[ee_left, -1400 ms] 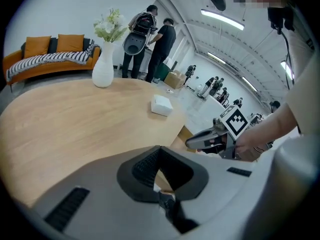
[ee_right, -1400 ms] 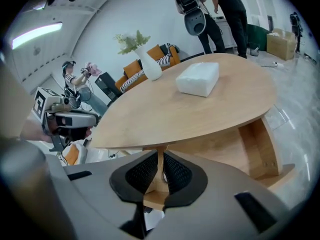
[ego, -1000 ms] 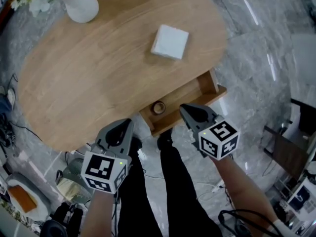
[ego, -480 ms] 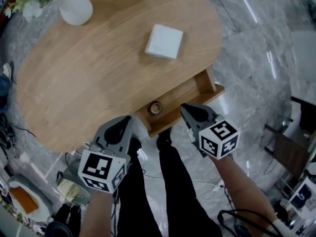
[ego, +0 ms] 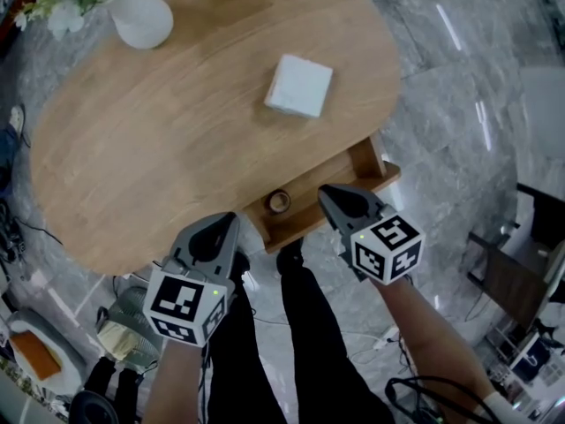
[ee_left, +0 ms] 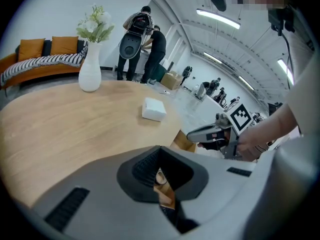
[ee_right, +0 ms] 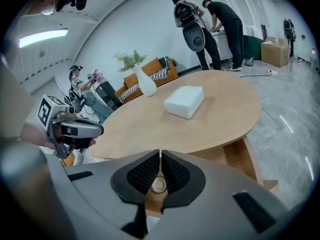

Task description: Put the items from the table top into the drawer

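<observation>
Two grippers: left gripper and right gripper are held side by side at the near edge of the table, both angled down toward the drawer. No shift of either is seen against the earlier head views.
Jaws, left: pads are pressed together at the tips, nothing is pinched.
Jaws, right: pads are pressed together too, nothing is carried.
Change: only the framing is nudged. Table and floor are slid slightly in the head view, which is read as head motion, not work on the scene.
Drawer: is pulled out under the table's near-right edge and left open.
Small ring: is laid on the drawer floor near its left end, same spot as before. It is glimpsed past the closed tips in both gripper views, well beyond them, not gripped.
White box: is left on the table top, far side, well apart from both grippers. Its place on the wood is unchanged.
Vase: is stood upright at the table's far-left end, untouched.
Task meaning: one item is judged stowed, the white box is judged the next pick, and a pause between steps is assumed.
Next move: jaws must be spread wide before the box is reached, and a reach across the table is called for.
</observation>
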`<action>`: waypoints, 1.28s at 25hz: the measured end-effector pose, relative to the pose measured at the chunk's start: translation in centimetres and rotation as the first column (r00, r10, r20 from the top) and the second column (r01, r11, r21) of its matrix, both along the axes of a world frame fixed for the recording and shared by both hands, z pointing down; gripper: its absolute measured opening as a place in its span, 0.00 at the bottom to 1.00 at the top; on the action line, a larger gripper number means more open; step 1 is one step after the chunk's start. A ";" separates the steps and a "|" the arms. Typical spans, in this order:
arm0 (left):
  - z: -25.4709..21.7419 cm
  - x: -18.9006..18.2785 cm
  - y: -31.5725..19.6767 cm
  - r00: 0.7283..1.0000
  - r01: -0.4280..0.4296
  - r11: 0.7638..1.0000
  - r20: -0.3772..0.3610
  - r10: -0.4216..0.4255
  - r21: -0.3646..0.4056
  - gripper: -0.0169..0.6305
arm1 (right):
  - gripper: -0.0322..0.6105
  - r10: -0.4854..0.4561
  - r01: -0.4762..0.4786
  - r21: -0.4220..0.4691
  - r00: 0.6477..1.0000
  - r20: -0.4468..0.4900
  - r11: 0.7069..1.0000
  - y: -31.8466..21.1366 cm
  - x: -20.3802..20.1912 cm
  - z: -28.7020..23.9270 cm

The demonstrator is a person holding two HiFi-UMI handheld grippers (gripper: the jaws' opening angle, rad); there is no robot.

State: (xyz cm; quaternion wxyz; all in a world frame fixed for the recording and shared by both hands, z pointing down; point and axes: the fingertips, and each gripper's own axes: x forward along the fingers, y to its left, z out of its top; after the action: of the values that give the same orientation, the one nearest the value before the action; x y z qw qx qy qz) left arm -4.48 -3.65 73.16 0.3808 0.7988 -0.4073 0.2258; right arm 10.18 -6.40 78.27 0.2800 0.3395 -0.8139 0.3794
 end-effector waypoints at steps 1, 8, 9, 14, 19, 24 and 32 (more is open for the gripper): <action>0.0 0.0 -0.1 1.000 0.003 1.000 -0.002 -0.003 -0.001 0.03 | 0.11 -0.003 0.003 0.003 1.000 0.000 1.000 -0.4 -0.1 -0.1; -0.1 -0.3 -1.1 1.000 0.017 1.000 0.000 -0.017 -0.002 0.03 | 0.11 -0.043 0.043 0.002 0.999 -0.001 0.999 -2.8 -0.7 -0.4; -0.2 -0.4 -1.3 1.000 0.021 1.000 0.000 -0.021 0.001 0.03 | 0.11 -0.045 0.045 -0.002 0.999 0.001 0.999 -3.3 -0.7 -0.4; -0.3 -0.5 -2.3 0.999 0.041 0.999 -0.003 -0.041 0.004 0.03 | 0.11 -0.014 0.015 -0.035 1.000 0.026 0.999 -5.9 -0.6 -0.2; -0.4 0.2 -2.8 0.999 0.042 0.999 -0.007 -0.042 0.010 0.03 | 0.23 0.030 -0.024 -0.094 0.998 0.062 0.995 -7.8 -0.3 0.2; -0.4 1.0 -3.2 0.999 0.052 0.999 -0.013 -0.052 0.007 0.03 | 0.29 0.099 -0.077 -0.180 0.988 0.121 0.981 -9.8 0.1 0.7; 0.5 1.0 -2.9 0.998 0.058 0.998 -0.005 -0.058 -0.017 0.03 | 0.35 0.250 -0.175 -0.317 0.945 0.212 0.932 -13.2 -0.7 1.7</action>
State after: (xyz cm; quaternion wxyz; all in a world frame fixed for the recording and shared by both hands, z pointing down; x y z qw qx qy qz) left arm -3.52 -6.54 73.62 0.3949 0.7840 -0.4275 0.2158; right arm 9.47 -19.62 80.00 0.1799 0.3305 -0.7351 0.5639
